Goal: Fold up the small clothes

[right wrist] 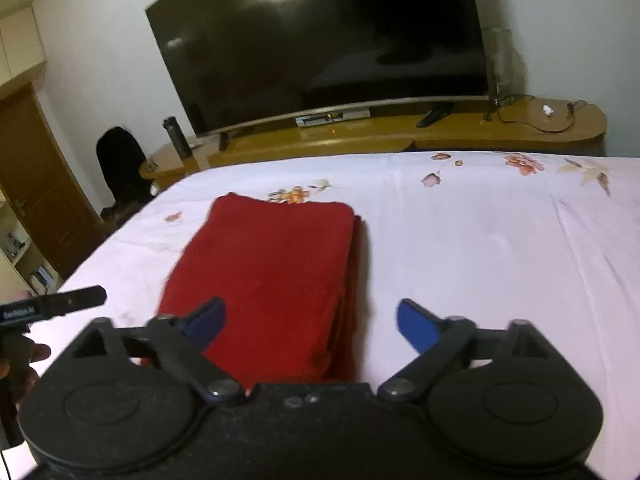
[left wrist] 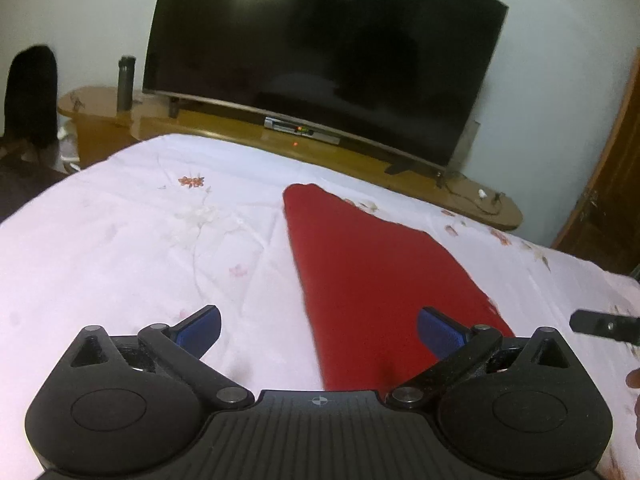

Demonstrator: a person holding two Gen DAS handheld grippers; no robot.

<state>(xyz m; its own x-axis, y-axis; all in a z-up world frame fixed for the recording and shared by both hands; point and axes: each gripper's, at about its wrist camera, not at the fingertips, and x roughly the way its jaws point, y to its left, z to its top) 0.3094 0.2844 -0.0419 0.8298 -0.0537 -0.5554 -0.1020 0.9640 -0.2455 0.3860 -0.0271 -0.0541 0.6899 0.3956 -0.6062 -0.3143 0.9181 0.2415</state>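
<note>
Folded red cloth on floral bedsheet, both tools – left, right – spread, empty

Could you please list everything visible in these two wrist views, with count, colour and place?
Folded cloth: one, red, flat on the bed, layered edges on its right.
Bed sheet: one, white with floral print, covers the bed.
Television: one, black, screen off, on the stand.
TV stand: one, wooden, beyond the bed.
Set-top box: one, silver, under the television.
Flask: one, dark, on the stand's left end.
Door: one, brown, left wall.
Left gripper: one, black with blue pads, open, over the cloth's left edge.
Right gripper: one, same colours, open.
</note>
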